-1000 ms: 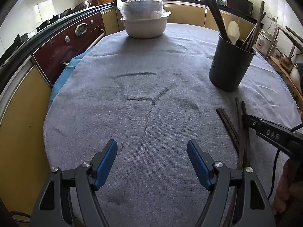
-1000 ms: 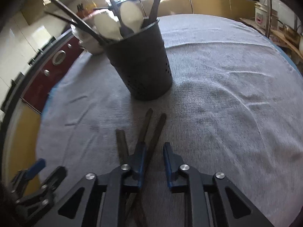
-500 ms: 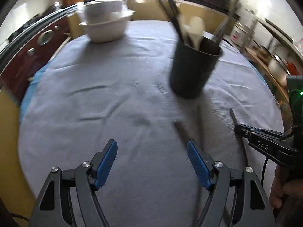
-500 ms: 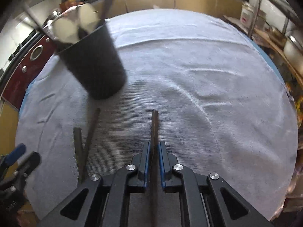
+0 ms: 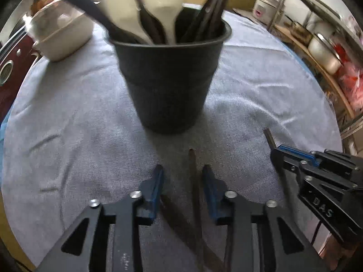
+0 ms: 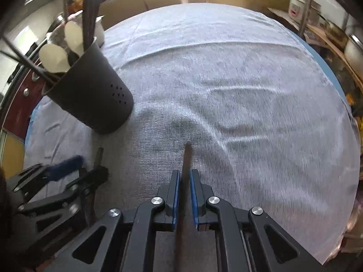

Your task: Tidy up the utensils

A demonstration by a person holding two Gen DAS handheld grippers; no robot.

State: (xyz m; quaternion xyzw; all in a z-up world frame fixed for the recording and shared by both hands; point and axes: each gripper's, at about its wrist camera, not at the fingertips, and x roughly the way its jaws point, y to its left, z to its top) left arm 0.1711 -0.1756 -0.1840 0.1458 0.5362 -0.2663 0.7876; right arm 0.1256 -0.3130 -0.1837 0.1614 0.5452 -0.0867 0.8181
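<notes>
1. One black utensil holder (image 5: pixel 169 77) stands upright on the grey tablecloth (image 6: pixel 238 90), well in from the table's edges. Two white spoons (image 5: pixel 163 2) and a bundle of dark chopsticks (image 5: pixel 213 6) stick out of it; the bundle is too blurred to count.
2. One white bowl (image 5: pixel 61 38) sits toward the table's far-left edge.
3. Loose dark chopsticks: three counted. Two lie crossed on the cloth (image 5: pixel 194 195); one chopstick (image 6: pixel 185 165) is in the right gripper.
4. Left gripper (image 5: pixel 182 181): low over the cloth, pointing at the holder, jaws partly open and straddling the two crossed sticks, probably not yet pinching them.
5. Right gripper (image 6: pixel 185 181): jaws nearly closed, clamping the single chopstick, tip pointing forward above the cloth, to the right of the holder.
</notes>
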